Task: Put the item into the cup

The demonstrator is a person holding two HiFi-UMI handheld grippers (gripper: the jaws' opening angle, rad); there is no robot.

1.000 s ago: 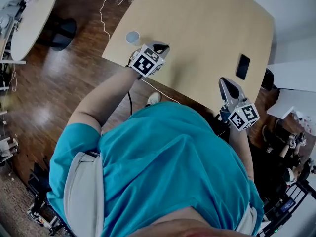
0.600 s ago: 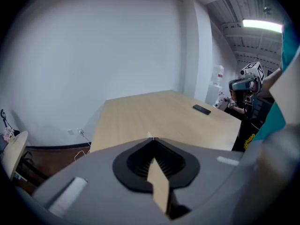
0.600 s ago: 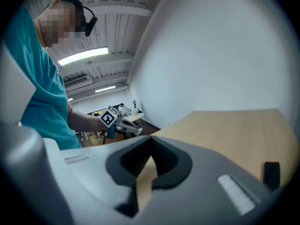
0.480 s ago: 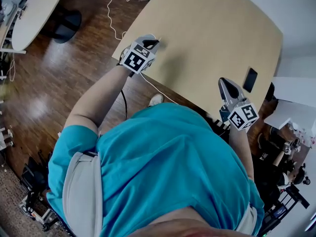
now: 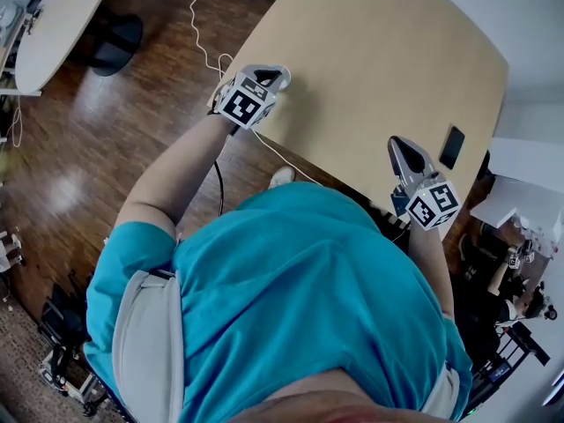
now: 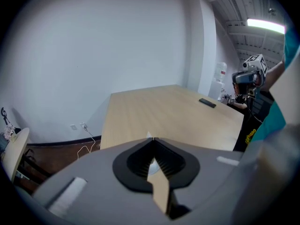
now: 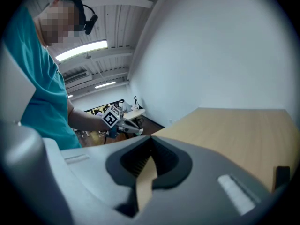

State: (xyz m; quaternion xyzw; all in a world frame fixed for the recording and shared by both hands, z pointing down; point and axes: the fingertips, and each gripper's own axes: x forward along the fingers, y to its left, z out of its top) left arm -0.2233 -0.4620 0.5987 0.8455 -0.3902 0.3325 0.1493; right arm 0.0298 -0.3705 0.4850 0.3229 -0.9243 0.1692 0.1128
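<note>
My left gripper (image 5: pixel 280 76) hovers over the near left corner of the tan table (image 5: pixel 379 60), its jaws shut with nothing seen between them. The cup is out of sight in the head view, covered by that gripper. In the left gripper view the shut tips (image 6: pixel 151 137) point along the tabletop, and a pale rounded patch shows through the gap behind them; I cannot tell what it is. My right gripper (image 5: pixel 398 144) is held over the table's near edge, jaws (image 7: pixel 151 138) shut and empty. A black flat item (image 5: pixel 452 147) lies near the table's right edge.
A white cable (image 5: pixel 207 16) trails over the dark wood floor to the table's left corner. A round pale table (image 5: pixel 53 20) stands far left. The black item also shows in both gripper views (image 6: pixel 207 102) (image 7: pixel 281 176). A white wall runs behind the table.
The left gripper has moved over the spot where the white cup stood a second ago, so the cup is now covered. The right gripper has hardly moved.
</note>
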